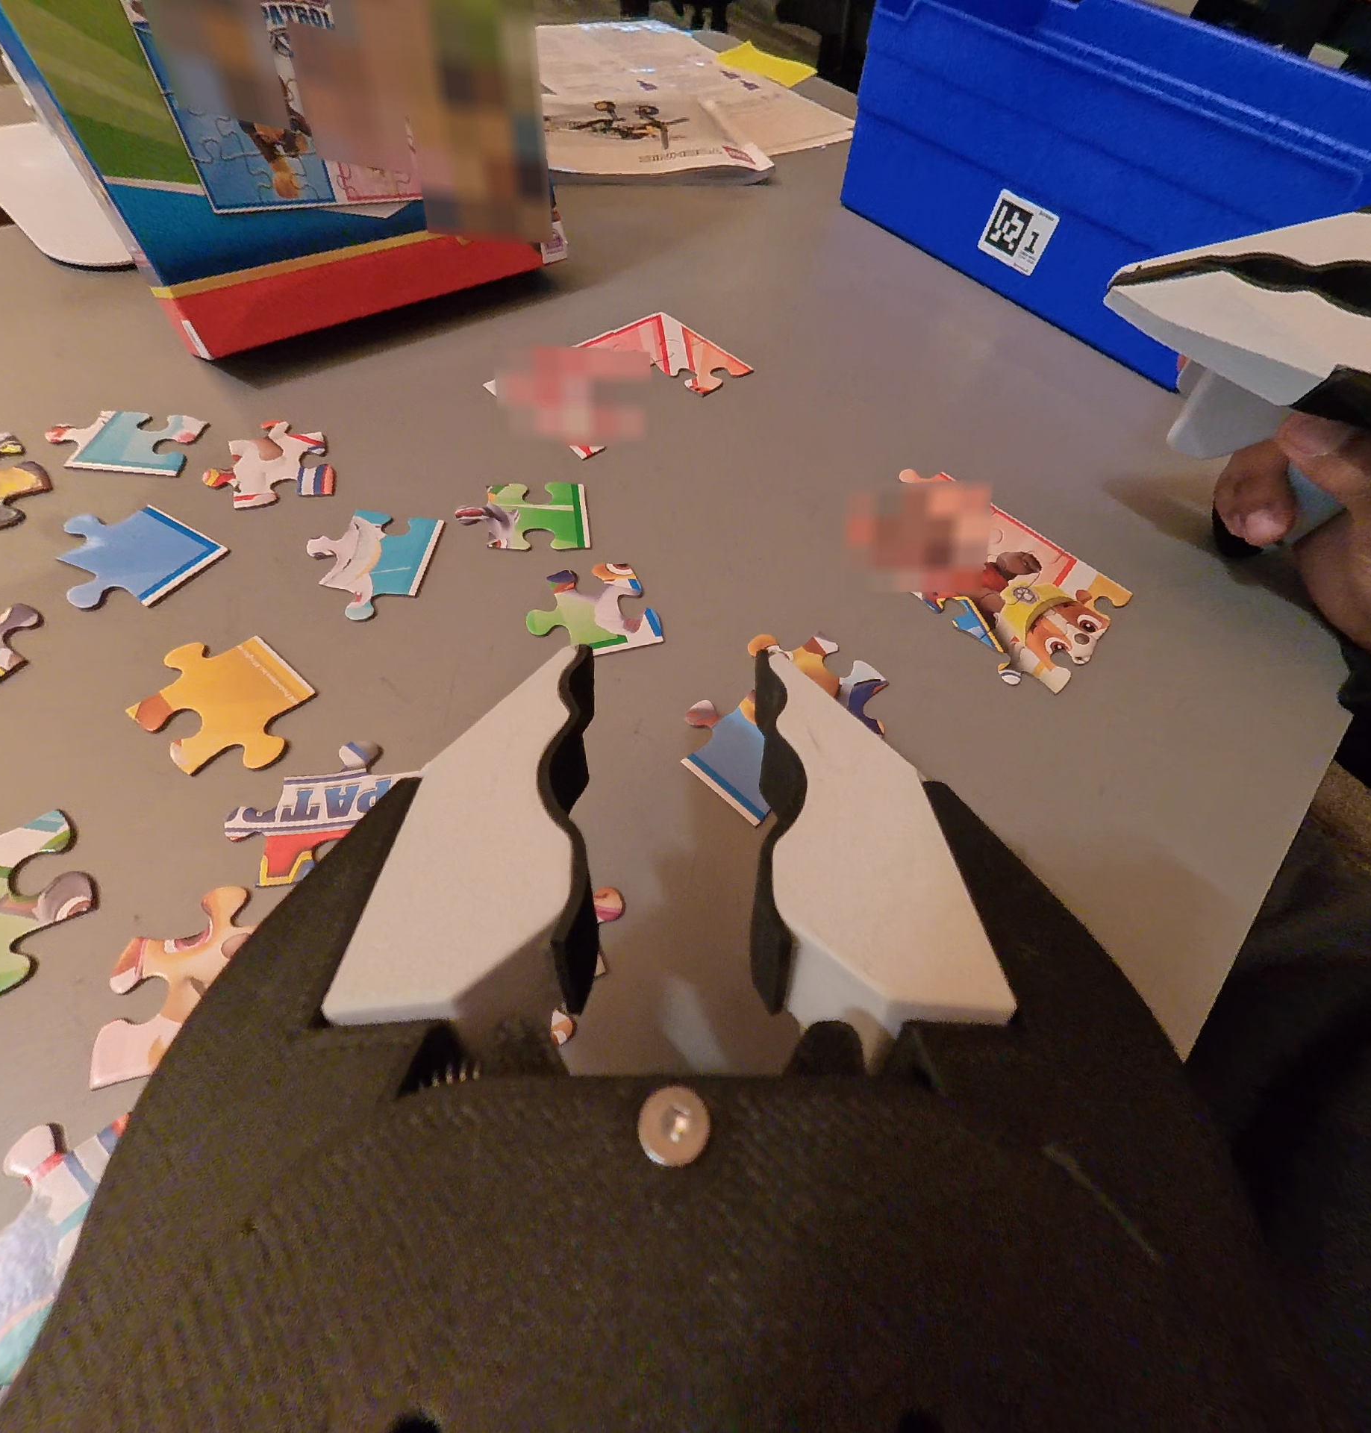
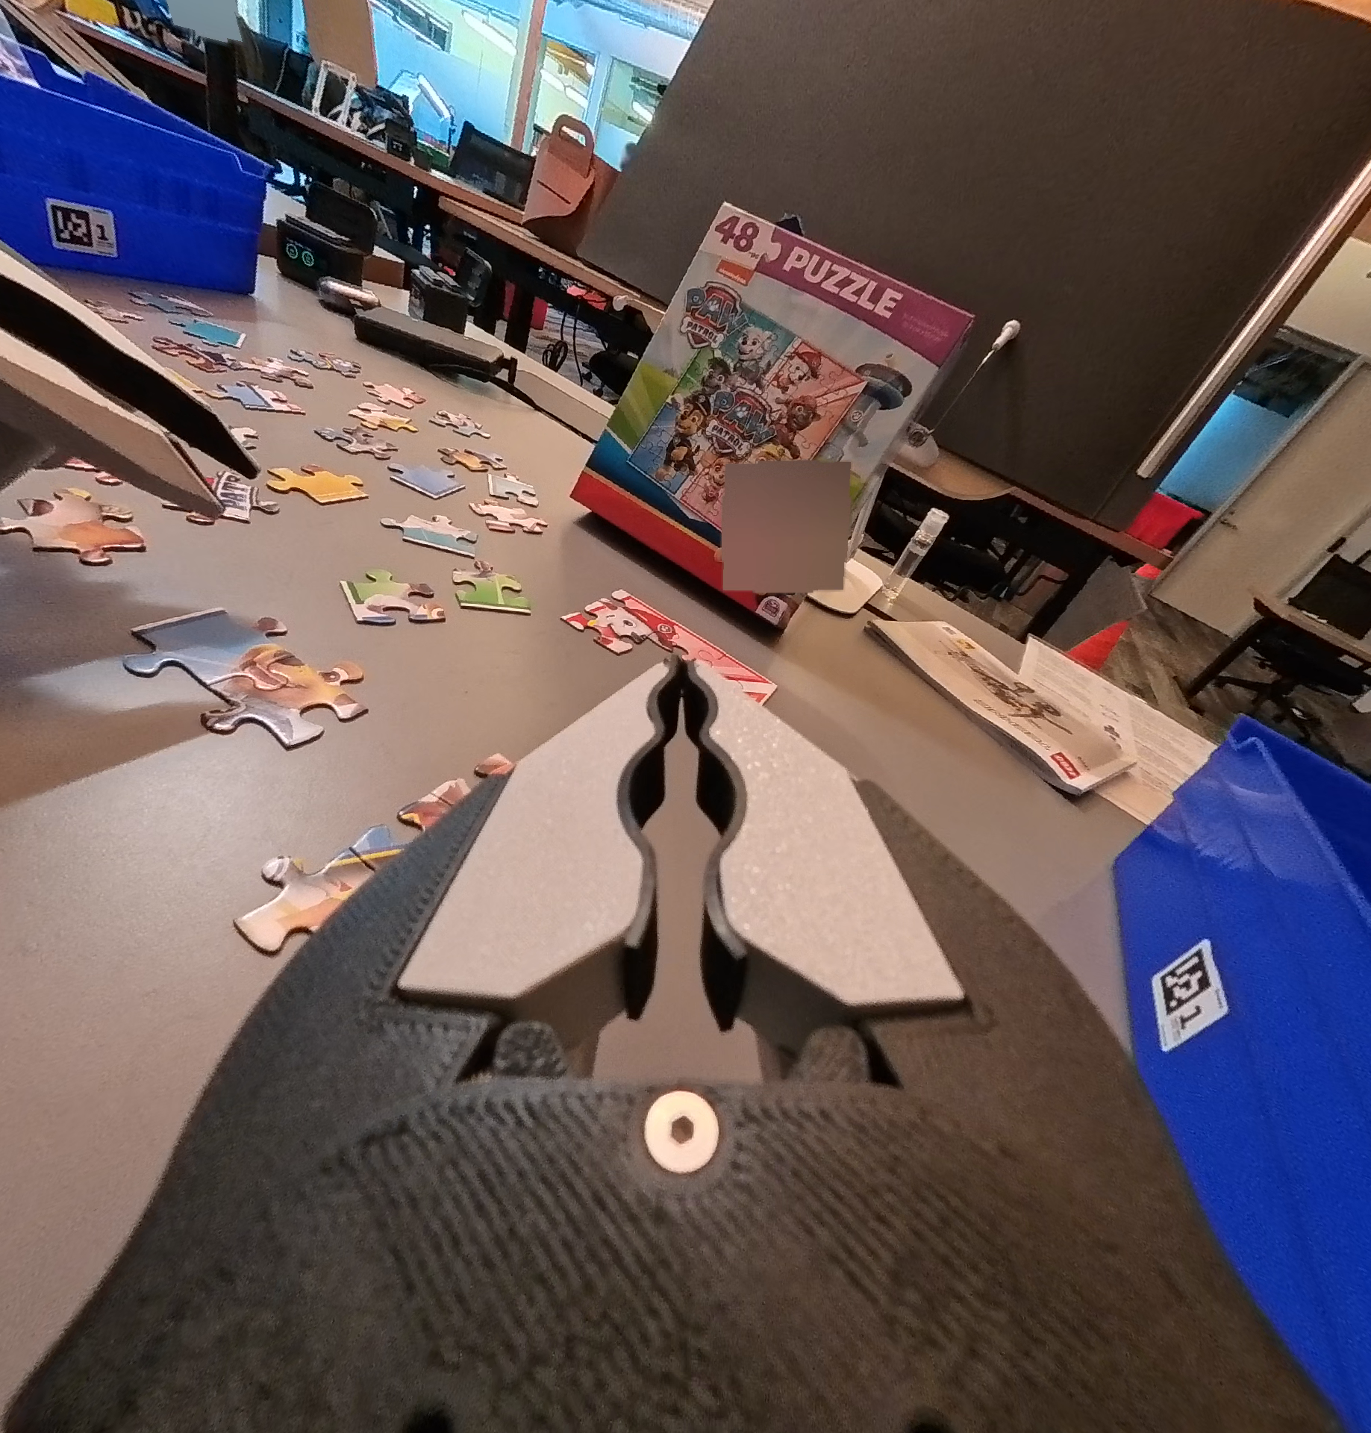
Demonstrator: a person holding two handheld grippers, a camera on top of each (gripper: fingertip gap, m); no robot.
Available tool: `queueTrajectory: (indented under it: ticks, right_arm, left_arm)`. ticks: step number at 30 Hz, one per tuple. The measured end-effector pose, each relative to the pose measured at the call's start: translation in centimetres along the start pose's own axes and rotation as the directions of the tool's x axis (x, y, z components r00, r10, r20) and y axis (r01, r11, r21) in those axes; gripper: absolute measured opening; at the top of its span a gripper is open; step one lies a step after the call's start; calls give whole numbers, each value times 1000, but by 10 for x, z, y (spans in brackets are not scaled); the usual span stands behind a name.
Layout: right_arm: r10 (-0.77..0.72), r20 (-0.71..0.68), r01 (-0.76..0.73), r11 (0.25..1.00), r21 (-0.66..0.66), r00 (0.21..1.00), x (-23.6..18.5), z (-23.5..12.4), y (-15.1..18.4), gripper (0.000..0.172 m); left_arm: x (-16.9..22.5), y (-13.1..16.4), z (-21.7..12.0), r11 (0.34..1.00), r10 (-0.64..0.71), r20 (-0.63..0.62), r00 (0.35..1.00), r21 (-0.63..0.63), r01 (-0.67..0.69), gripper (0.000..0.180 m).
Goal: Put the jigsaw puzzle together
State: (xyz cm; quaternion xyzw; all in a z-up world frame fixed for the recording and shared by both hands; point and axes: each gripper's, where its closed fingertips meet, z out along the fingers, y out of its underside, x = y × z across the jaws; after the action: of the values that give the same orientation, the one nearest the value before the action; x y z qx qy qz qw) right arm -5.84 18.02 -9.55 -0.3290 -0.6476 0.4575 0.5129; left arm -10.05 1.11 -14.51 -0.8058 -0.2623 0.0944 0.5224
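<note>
Many puzzle pieces (image 1: 224, 702) lie on the grey desk (image 1: 744, 295). Left gripper (image 1: 674, 659) hangs spread wide over bare desk — a blue piece (image 1: 732, 756) sits just right of it. Right gripper (image 2: 683, 667) is pressed together, holding nothing — near a pink joined piece (image 2: 651, 628).

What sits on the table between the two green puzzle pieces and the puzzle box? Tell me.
Only bare grey table lies between the green pieces and the box, shown in the left wrist view.

Left gripper (image 1: 673, 659) at frame bottom: textured black printed body, pale grey wedge fingers (image 1: 473, 837), wavy black pads, silver centre screw (image 1: 673, 1124); right gripper (image 2: 683, 668) alike, white screw (image 2: 680, 1140).
</note>
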Motion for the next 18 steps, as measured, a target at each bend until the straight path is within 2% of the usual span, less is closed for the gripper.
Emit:
queueTrajectory:
  ticks: [18]
  right_arm:
    - [-7,-1,7,1000,1,1000,-1,0,0,0]
  left_arm:
    - [-1,1,1,1000,6,12,1000,-10,-5,40]
